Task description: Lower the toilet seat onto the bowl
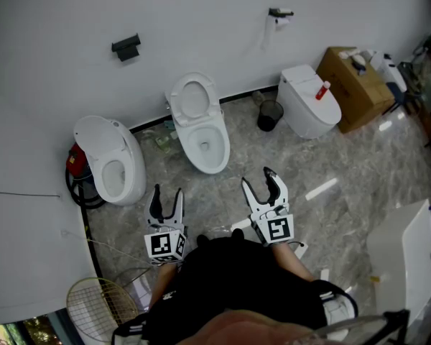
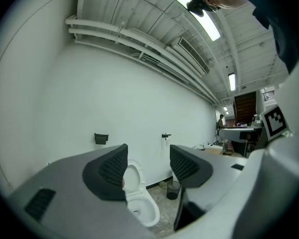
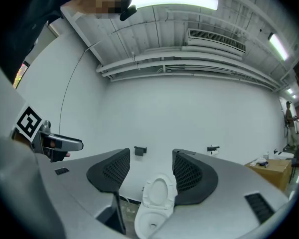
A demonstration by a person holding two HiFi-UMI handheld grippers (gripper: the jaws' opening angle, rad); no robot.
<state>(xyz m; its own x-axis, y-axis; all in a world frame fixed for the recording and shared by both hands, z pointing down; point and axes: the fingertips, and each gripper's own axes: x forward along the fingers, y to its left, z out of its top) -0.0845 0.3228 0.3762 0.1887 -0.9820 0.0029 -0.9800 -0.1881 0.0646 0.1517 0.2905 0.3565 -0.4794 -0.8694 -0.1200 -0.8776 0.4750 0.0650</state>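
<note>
Nothing done yet: toilet seat (image 1: 192, 98) stands upright, bowl (image 1: 208, 149) uncovered. My left tongs (image 1: 167, 194) and right tongs (image 1: 259, 182) hang open, empty, well short.

centre: middle toilet (image 1: 201, 131) against wall (image 1: 201, 27) | left of it: left toilet (image 1: 111, 160) | right of it: waste bin (image 1: 270, 114), then right toilet (image 1: 310, 100) | upper right: cardboard box (image 1: 353, 88) beside right toilet

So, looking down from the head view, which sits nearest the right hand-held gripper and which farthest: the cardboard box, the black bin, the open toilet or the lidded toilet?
From the right hand-held gripper:
1. The open toilet, just ahead and to its left.
2. The black bin, straight ahead by the wall.
3. The lidded toilet, ahead to the right.
4. The cardboard box, farthest right.
</note>
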